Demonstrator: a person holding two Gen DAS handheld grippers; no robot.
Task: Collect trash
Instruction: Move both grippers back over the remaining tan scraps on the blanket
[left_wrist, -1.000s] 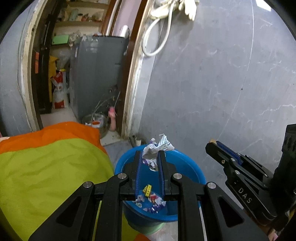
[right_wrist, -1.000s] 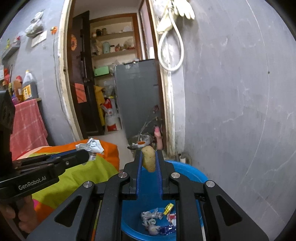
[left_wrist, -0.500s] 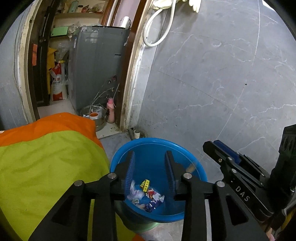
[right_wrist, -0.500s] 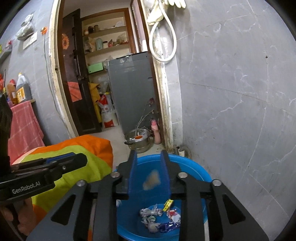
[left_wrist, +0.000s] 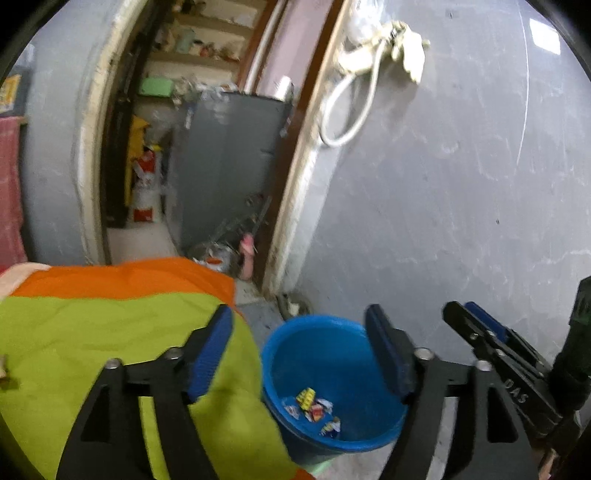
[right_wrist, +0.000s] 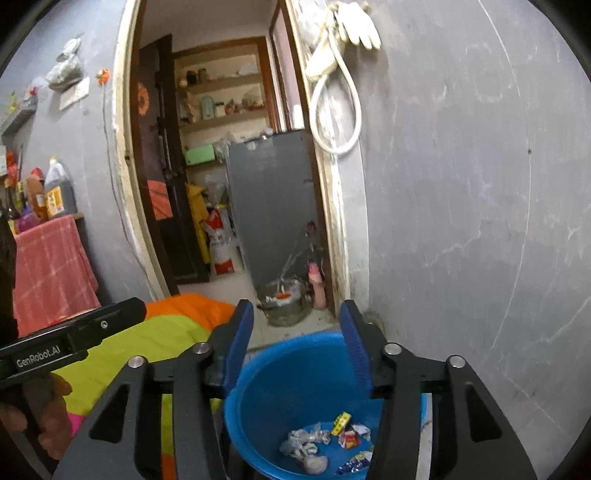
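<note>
Grey walls frame a blue bucket (right_wrist: 295, 373) of trash (right_wrist: 325, 443); both tongs (left_wrist: 299, 354) (right_wrist: 297, 341) hover above, opening, nothing between them.

One blue bucket (right_wrist: 295, 373), two tools, left (left_wrist: 299, 350) and right (right_wrist: 297, 339), one grey cabinet (right_wrist: 273, 206)

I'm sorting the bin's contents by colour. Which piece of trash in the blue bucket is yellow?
The small yellow wrapper lying near the middle of the blue bucket, just beyond the red-and-white scrap; the crumpled paper beside them is whitish.
</note>
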